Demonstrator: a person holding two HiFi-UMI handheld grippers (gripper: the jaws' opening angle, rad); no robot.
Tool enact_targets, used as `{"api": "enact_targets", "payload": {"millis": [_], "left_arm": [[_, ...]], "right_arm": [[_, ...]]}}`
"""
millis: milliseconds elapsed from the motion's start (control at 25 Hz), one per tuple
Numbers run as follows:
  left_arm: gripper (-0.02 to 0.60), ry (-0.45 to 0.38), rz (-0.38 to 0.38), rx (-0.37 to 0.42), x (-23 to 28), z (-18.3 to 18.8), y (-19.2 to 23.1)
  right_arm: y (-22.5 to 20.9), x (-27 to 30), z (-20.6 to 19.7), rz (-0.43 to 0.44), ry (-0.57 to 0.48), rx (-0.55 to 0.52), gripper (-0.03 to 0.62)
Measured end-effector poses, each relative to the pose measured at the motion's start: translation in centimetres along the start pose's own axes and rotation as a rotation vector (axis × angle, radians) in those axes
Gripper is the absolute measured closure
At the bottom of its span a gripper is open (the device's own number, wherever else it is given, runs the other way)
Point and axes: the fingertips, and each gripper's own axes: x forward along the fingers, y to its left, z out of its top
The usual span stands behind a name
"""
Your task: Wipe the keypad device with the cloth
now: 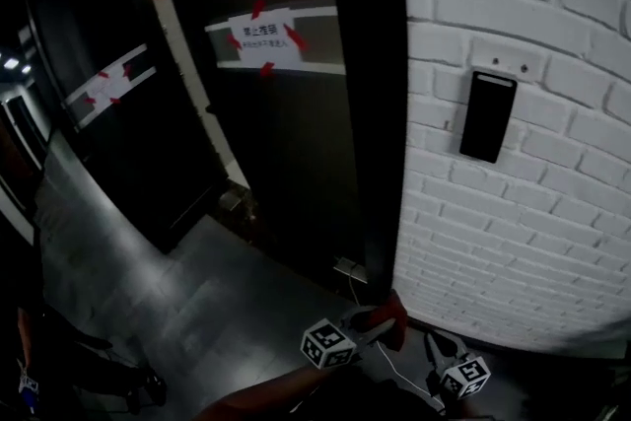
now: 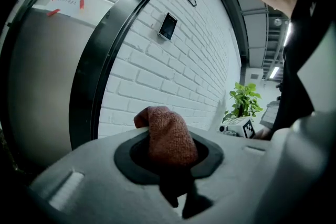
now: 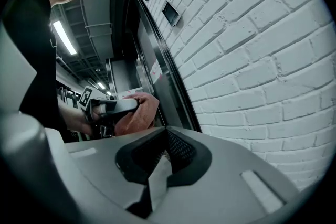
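Observation:
A black keypad device hangs on the white brick wall; it shows small and high in the left gripper view and the right gripper view. My left gripper is shut on a reddish cloth, held low, well below the device; the cloth also shows at the left of the right gripper view. My right gripper hangs low beside it, jaws together with nothing between them.
A dark door frame runs beside the brick wall. Glass doors carry a taped paper notice. A white cable lies on the grey floor. A potted plant stands further along the wall.

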Motion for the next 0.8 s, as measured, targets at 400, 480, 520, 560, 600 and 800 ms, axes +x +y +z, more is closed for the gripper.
{"api": "enact_targets", "payload": {"millis": [400, 480, 520, 560, 600, 800], "left_arm": [[0.499, -0.318, -0.046, 0.306, 3.8, 20.2, 2.4], [0.499, -0.409, -0.052, 0.397, 3.9, 26.3, 1.8], [0.499, -0.454, -0.047, 0.452, 3.8, 29.4, 1.4], [0.499, -0.496, -0.037, 0.511, 3.6, 32.5, 0.8], [0.499, -0.530, -0.021, 0.576, 3.4, 35.5, 0.2], [0.499, -0.593, 0.056, 0.829, 5.5, 45.1, -3.2]], "right_arm": [[-2.2, -2.4, 2.5, -0.142, -0.047, 0.045, 0.592], [-2.1, -2.2, 2.6, -0.150, -0.042, 0.035, 0.592], [-2.0, -2.0, 2.7, -0.152, -0.042, 0.030, 0.592], [-2.0, -1.6, 2.8, -0.153, -0.044, 0.026, 0.592], [-2.0, -1.3, 2.9, -0.152, -0.045, 0.023, 0.592], [-1.5, -1.0, 3.0, -0.149, -0.029, 0.031, 0.592]]}}
